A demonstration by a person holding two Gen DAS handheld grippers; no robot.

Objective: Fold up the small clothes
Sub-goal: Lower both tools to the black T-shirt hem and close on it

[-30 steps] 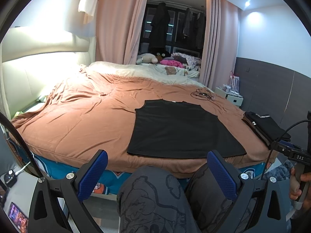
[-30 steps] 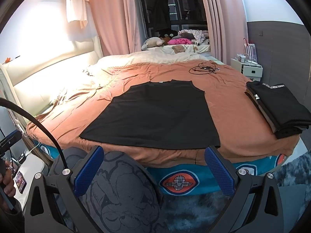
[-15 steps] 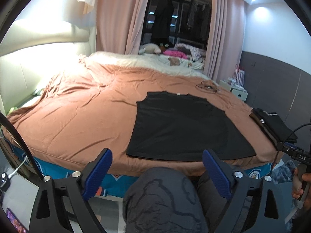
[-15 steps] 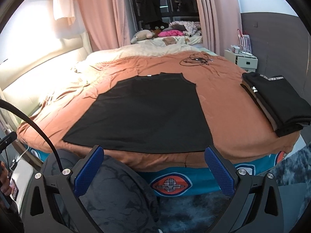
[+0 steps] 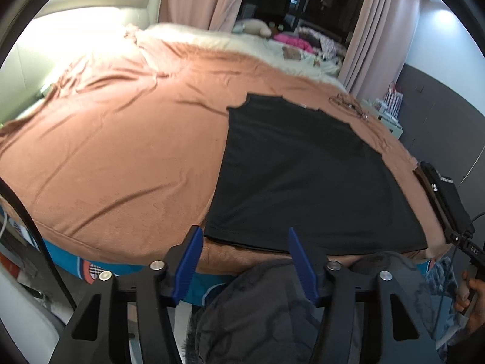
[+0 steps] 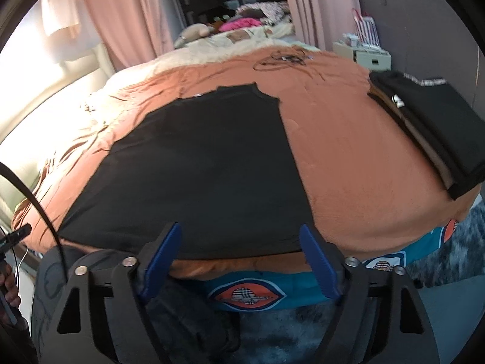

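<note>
Only right view, nightstand (image 6: pixel 365 54) (blurred)

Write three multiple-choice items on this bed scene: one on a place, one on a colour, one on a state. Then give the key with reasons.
1. Where is the stack of folded clothes?
A. near the bed's right edge
B. on the floor
C. on the black shirt

2. What colour is the bedcover?
A. white
B. orange-brown
C. green

3. How does the black shirt lie?
A. rolled up
B. hanging from a rail
C. spread flat, sleeves tucked in

Key: A, the stack sits by the right edge, apart from the shirt; B, the cover around the shirt is orange-brown; C, it lies flat, hem toward the left tool and right tool, whose jaws are closing on nothing.
</note>
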